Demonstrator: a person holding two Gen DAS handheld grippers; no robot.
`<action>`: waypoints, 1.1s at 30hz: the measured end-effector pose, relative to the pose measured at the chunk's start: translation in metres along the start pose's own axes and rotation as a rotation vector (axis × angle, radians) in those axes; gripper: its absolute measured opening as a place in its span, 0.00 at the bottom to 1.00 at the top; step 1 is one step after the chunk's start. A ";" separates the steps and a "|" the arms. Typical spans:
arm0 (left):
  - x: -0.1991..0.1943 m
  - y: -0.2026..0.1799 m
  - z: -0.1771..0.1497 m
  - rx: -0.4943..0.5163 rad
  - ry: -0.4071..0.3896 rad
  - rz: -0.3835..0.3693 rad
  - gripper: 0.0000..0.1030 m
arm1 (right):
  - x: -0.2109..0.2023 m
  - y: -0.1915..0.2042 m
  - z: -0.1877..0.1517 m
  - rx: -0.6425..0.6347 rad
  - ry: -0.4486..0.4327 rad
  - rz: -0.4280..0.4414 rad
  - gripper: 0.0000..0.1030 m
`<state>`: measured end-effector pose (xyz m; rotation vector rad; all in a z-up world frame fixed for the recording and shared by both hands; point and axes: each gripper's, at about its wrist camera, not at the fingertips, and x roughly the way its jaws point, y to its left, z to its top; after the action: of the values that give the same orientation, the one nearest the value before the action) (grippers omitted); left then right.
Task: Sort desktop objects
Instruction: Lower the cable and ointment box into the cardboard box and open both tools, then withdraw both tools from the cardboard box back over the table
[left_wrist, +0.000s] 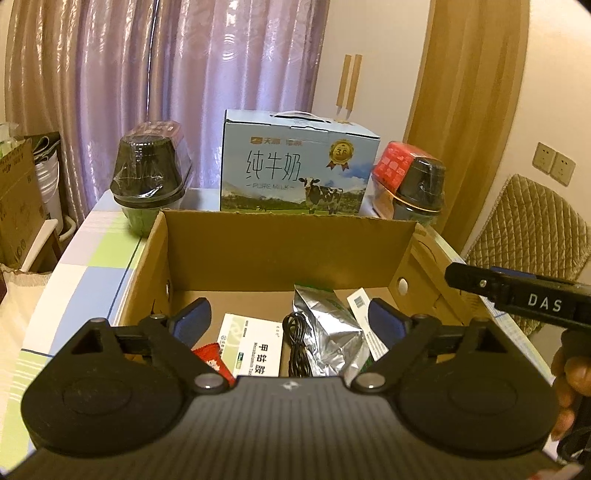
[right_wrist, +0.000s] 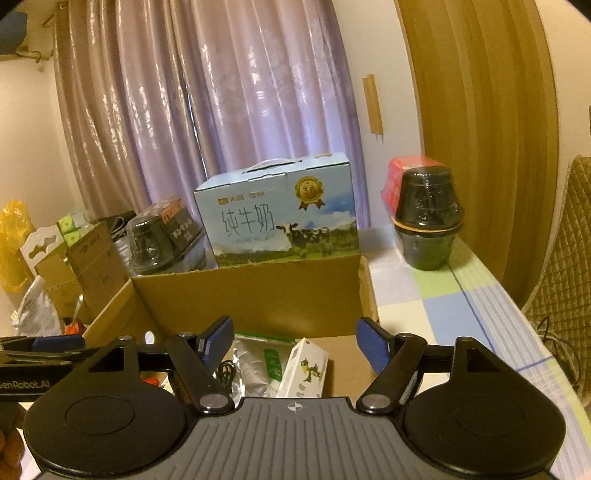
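An open cardboard box (left_wrist: 280, 240) (right_wrist: 251, 291) stands on the table in front of both grippers. Inside lie a white medicine box (left_wrist: 251, 343), a black cable (left_wrist: 297, 343), a silver foil pouch (left_wrist: 328, 332) (right_wrist: 255, 365), a red item (left_wrist: 210, 356) and a white carton (right_wrist: 303, 369). My left gripper (left_wrist: 290, 319) hangs open over the box with nothing between its blue pads. My right gripper (right_wrist: 295, 339) is open too, empty, above the box's near side. The right gripper's body shows at the right edge of the left wrist view, held by a hand (left_wrist: 569, 384).
A blue milk carton box (left_wrist: 295, 166) (right_wrist: 280, 214) stands behind the cardboard box. Wrapped black bowl packs sit at back left (left_wrist: 151, 181) (right_wrist: 159, 240) and back right (left_wrist: 413, 184) (right_wrist: 428, 221). A checked tablecloth (right_wrist: 454, 306) covers the table; a quilted chair (left_wrist: 532, 229) stands on the right.
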<state>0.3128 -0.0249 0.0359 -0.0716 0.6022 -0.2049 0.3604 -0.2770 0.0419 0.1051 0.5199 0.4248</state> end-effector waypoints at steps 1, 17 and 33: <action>-0.003 0.000 -0.001 0.006 -0.001 -0.001 0.87 | -0.003 -0.001 -0.001 -0.002 -0.004 -0.001 0.71; -0.083 0.033 -0.045 -0.013 -0.001 0.061 0.91 | -0.079 0.000 -0.059 -0.004 0.038 0.005 0.83; -0.092 0.058 -0.129 0.300 0.248 0.080 0.92 | -0.090 0.023 -0.122 -0.142 0.233 0.087 0.87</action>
<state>0.1753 0.0508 -0.0268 0.2710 0.8139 -0.2257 0.2208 -0.2949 -0.0174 -0.0602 0.7142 0.5612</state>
